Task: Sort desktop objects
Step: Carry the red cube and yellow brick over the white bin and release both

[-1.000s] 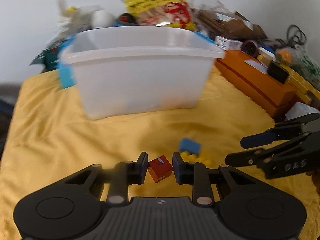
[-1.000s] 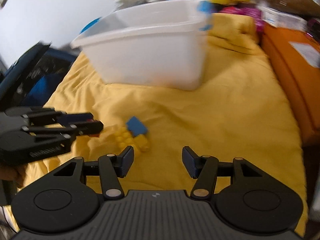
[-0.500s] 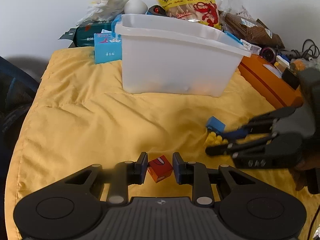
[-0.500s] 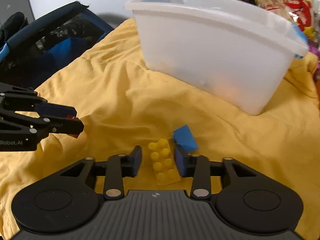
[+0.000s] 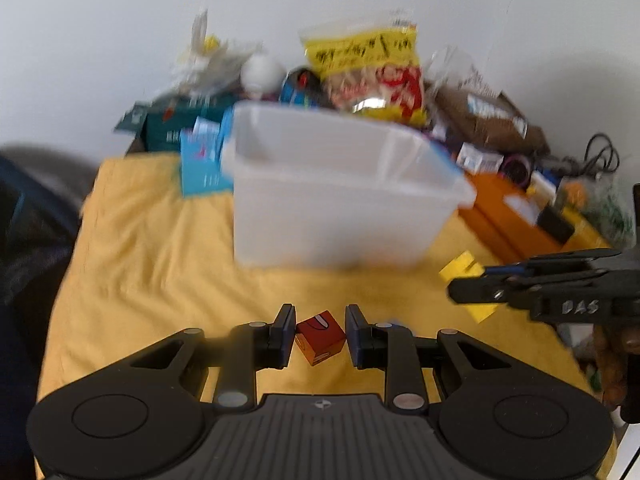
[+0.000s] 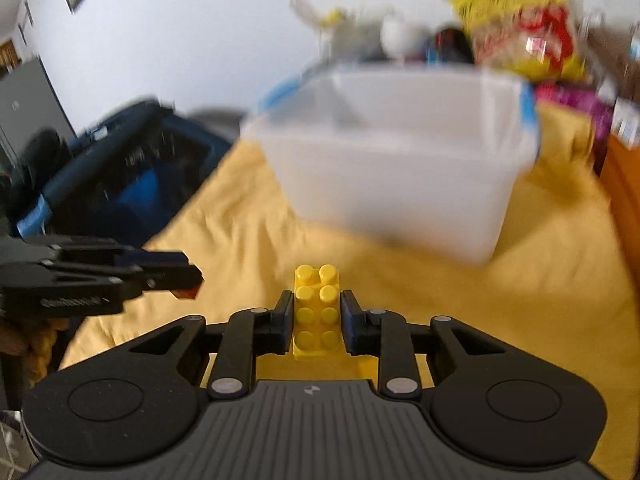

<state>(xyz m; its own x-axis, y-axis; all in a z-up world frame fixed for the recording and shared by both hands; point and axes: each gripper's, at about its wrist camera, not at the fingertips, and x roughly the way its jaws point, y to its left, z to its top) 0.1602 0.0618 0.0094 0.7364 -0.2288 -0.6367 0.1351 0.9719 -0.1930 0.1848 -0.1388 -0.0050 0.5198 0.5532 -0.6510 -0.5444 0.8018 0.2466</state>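
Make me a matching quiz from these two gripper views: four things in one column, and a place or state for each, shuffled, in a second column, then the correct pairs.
Things
1. small red cube
2. yellow studded building brick
3. translucent white plastic bin
4. yellow and red snack bag

Places or states
A. stands open-topped on the yellow cloth
B. between the pads of the left gripper
C. behind the bin, against the wall
D. between the closing jaws of the right gripper

Pairs: 1-B, 2-D, 3-A, 4-C
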